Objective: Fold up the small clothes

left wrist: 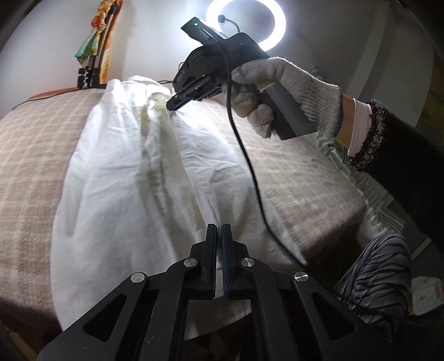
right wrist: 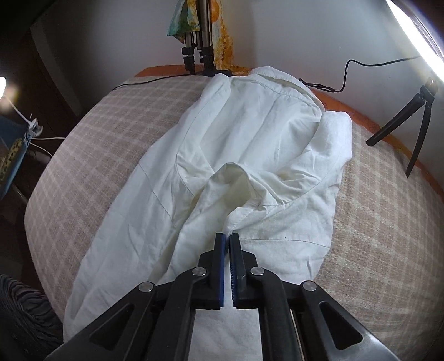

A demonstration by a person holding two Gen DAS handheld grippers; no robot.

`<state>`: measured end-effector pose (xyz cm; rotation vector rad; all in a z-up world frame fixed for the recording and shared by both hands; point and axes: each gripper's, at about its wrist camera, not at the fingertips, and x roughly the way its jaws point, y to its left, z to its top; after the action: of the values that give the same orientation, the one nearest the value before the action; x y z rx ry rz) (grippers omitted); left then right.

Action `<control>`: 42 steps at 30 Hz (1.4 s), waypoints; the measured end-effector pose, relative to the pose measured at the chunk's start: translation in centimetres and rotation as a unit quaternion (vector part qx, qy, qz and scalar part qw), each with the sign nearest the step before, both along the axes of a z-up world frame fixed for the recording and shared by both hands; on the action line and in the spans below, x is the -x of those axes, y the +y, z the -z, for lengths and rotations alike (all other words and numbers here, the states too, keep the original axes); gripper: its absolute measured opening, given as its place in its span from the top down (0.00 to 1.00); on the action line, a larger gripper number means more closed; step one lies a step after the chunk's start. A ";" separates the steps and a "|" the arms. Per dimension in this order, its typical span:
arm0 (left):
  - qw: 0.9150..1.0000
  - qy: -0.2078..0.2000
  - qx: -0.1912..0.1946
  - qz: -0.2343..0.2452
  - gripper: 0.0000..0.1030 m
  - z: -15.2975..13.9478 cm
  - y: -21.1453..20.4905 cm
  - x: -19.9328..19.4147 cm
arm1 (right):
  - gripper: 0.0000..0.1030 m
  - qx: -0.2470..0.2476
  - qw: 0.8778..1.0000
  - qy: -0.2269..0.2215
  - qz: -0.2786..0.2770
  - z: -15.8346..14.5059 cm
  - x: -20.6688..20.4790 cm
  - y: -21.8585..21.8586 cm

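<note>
My left gripper (left wrist: 219,226) is clamped on the near edge of the white shirt (left wrist: 125,177), cloth pinched between the two pads. My right gripper (right wrist: 228,236) is closed on a gathered fold of the same shirt; in the left wrist view its tip (left wrist: 177,102) bites the cloth at the far end, lifting it into a ridge. My gloved right hand (left wrist: 280,94) wraps the handle, and a black cable (left wrist: 244,155) trails down across the fabric. The shirt lies rumpled lengthwise on a beige checked blanket (right wrist: 383,211). Beyond it, tripod legs (right wrist: 198,52) with a colourful cloth (right wrist: 219,41) stand by the wall. A ring light (left wrist: 247,25) glows above.
</note>
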<state>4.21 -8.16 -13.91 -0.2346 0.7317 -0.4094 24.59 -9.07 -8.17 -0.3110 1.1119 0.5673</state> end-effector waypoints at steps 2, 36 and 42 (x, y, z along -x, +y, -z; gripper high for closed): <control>1.000 0.010 -0.003 -0.005 0.99 0.6 0.4 0.0 | 0.99 -0.008 1.000 0.010 0.003 1.2 -0.1 0.2; 0.992 0.048 -0.022 0.113 0.72 -3.8 -2.6 -24.4 | 0.68 -0.083 0.993 0.009 -0.089 4.4 21.4 -8.6; 0.984 0.039 -0.126 0.116 0.72 1.4 -5.0 -25.2 | 0.69 -0.180 0.981 0.056 -0.052 3.7 20.7 -13.2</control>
<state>29.40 -13.19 -15.28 0.0757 0.8840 -0.5258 3.92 -22.23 -11.86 -0.0216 1.0803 0.8729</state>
